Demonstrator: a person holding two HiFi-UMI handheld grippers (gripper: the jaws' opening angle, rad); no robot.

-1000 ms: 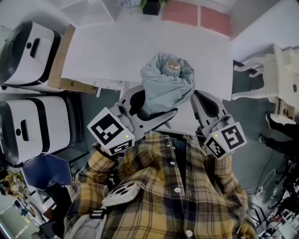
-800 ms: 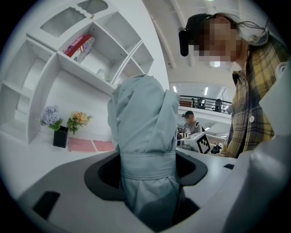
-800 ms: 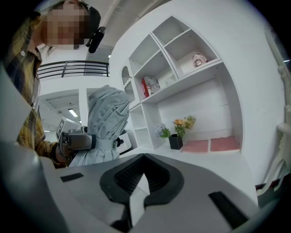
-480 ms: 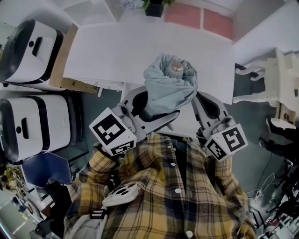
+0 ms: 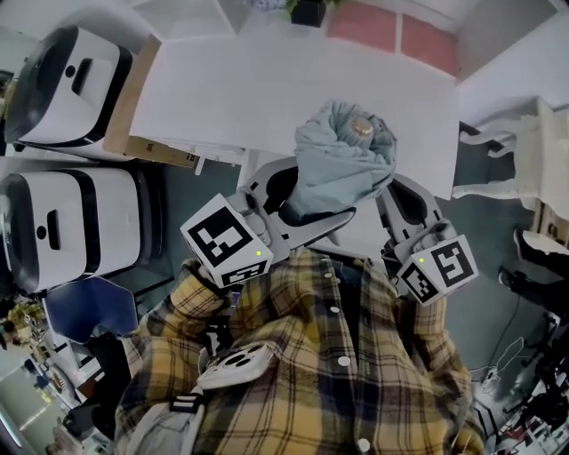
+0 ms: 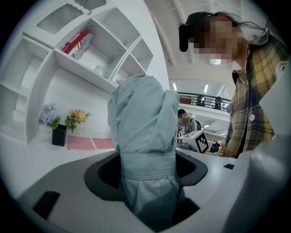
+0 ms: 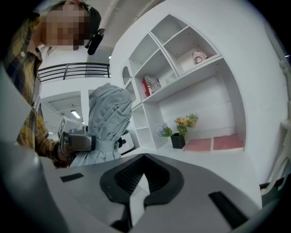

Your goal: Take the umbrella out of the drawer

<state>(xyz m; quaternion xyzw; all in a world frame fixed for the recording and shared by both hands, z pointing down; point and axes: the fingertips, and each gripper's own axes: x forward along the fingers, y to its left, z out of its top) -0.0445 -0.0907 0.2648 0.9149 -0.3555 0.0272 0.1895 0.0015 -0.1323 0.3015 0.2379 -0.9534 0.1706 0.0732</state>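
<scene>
A folded pale blue-grey umbrella (image 5: pixel 342 164) stands upright over the white table's near edge, its tan tip cap uppermost. My left gripper (image 5: pixel 298 200) is shut on it, the jaws clamping the strapped lower part (image 6: pixel 145 168). The bunched fabric (image 6: pixel 143 123) rises above the jaws. My right gripper (image 5: pixel 402 188) is just to the umbrella's right, apart from it and shut on nothing. In the right gripper view its jaws (image 7: pixel 136 182) meet at the tips, with the umbrella (image 7: pixel 107 123) off to the left. No drawer shows in any view.
The white table (image 5: pixel 267 89) runs ahead, with a flower pot (image 5: pixel 307 11) and pink mats (image 5: pixel 391 27) at its back. White shelves (image 6: pixel 91 45) stand behind. Two white units (image 5: pixel 62 213) and cardboard (image 5: pixel 133 115) are left, a white chair (image 5: pixel 524 151) right.
Only the head view has shifted slightly. The left gripper's hold on the umbrella and the right gripper's place beside it look the same.
</scene>
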